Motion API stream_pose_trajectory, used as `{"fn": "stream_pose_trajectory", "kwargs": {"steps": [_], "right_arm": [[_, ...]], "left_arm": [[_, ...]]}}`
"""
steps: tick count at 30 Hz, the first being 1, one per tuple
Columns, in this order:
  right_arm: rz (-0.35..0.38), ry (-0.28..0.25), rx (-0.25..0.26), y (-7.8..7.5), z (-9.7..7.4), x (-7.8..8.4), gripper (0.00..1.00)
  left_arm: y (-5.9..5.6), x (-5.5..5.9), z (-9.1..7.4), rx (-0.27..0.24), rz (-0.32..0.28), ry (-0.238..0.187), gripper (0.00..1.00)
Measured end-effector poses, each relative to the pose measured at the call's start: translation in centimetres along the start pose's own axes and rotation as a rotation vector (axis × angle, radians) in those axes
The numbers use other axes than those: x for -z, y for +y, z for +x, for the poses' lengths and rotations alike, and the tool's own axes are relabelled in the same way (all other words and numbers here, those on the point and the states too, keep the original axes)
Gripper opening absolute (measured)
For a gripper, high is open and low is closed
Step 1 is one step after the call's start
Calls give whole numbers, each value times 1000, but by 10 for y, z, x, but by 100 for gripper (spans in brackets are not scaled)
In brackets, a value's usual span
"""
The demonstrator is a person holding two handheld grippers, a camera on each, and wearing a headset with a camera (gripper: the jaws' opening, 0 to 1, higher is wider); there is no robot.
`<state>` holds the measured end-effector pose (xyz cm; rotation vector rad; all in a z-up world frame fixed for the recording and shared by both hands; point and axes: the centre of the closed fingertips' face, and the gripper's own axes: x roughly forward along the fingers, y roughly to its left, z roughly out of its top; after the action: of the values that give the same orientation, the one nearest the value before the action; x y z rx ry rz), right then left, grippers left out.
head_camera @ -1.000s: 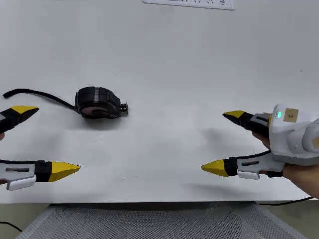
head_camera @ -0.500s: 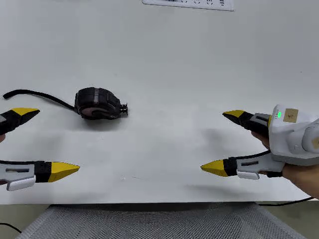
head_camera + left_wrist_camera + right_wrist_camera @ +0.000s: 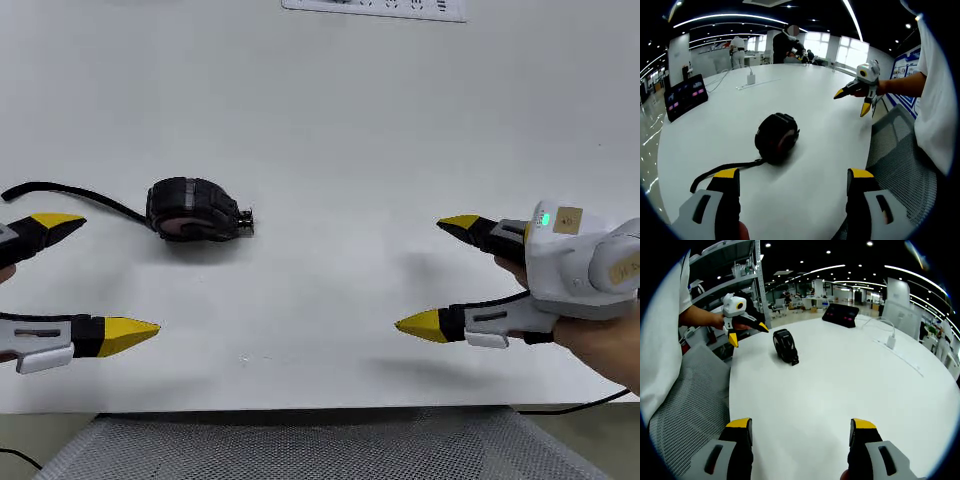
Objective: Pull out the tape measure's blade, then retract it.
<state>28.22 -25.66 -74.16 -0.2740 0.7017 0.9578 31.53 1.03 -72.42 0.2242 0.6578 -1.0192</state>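
Note:
A black tape measure point(image 3: 194, 209) lies on its side on the white table point(image 3: 330, 120), its blade fully inside and a black wrist strap point(image 3: 62, 190) trailing to the left. It also appears as the tape measure point(image 3: 776, 138) ahead of the left jaws and the tape measure point(image 3: 786, 345) far ahead of the right jaws. My left gripper point(image 3: 100, 275) is open at the left edge, short of the case, holding nothing. My right gripper point(image 3: 440, 275) is open at the right, well away from the tape measure and holding nothing.
A white power strip point(image 3: 375, 6) lies at the table's far edge. A dark tablet point(image 3: 684, 96) and a white charger with cable point(image 3: 751, 80) sit further off on the table. The near table edge point(image 3: 320, 408) meets a grey mesh chair point(image 3: 300, 445).
The right gripper has drifted slightly left and up. The left gripper and the tape measure stay where they were.

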Motion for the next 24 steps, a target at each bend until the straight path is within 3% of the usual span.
{"fn": "stream_pose_trajectory", "kwargs": {"steps": [24], "right_arm": [[-52, -5, -27, -7, 24, -22, 72]], "left_arm": [[8, -9, 21, 55, 56, 37, 84]]}}
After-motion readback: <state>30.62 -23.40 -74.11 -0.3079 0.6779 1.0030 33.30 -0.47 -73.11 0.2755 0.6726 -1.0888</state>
